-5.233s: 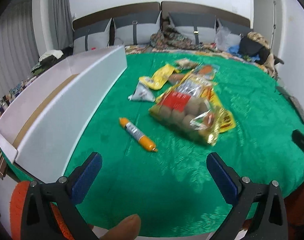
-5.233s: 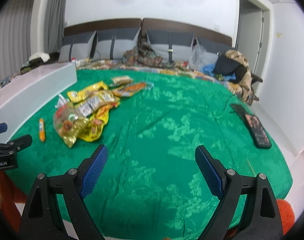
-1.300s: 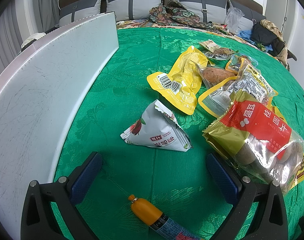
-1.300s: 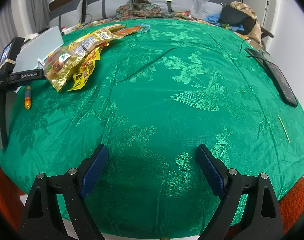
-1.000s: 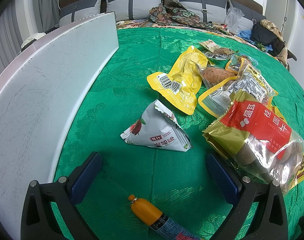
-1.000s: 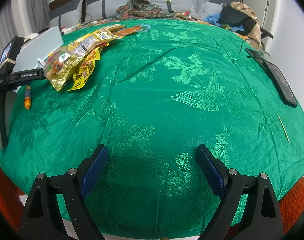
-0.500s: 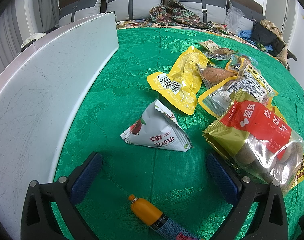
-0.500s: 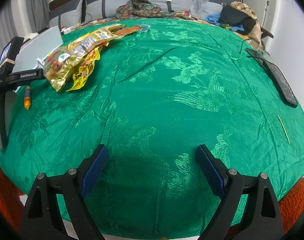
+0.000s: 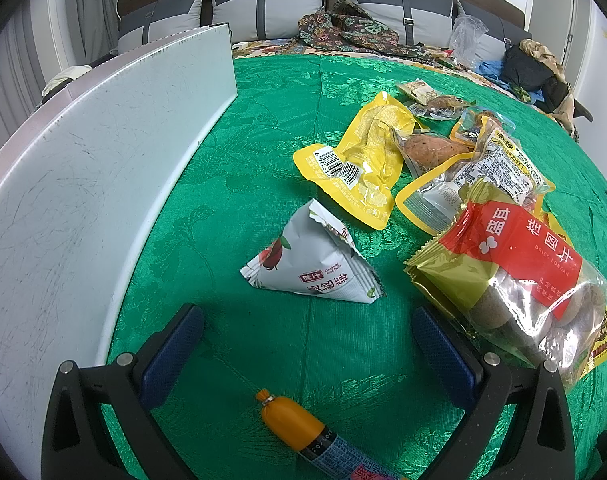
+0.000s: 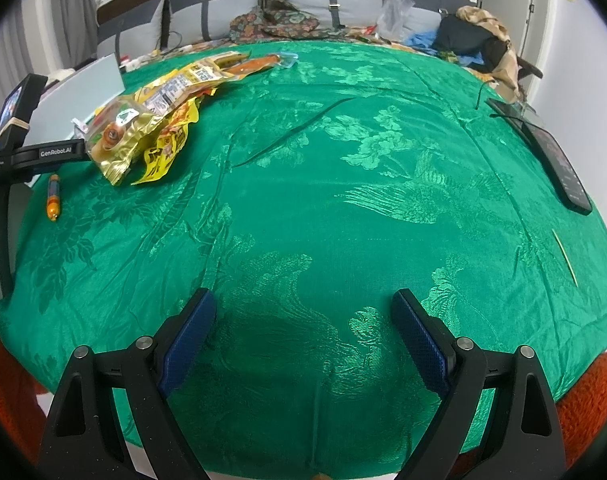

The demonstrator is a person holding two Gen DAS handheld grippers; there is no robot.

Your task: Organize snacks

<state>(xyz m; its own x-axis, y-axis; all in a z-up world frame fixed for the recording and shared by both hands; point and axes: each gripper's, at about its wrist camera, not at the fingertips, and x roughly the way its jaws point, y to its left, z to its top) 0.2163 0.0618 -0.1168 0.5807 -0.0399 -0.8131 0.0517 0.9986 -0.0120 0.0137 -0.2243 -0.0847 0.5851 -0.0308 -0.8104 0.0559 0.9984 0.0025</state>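
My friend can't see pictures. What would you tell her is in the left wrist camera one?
The open left gripper hovers over a green cloth, with a white triangular snack packet just ahead and an orange sausage stick between its blue fingers. Yellow packets and a red-labelled dried longan bag lie right; a white box wall stands left.

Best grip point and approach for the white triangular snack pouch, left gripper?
Probably the pouch's raised crimped top edge. The white triangular pouch stands puffed like a pyramid on the green cloth, clear of the yellow packet and the sausage stick. The left gripper is open just short of it, so come straight forward and slightly down, jaws either side of the ridge.
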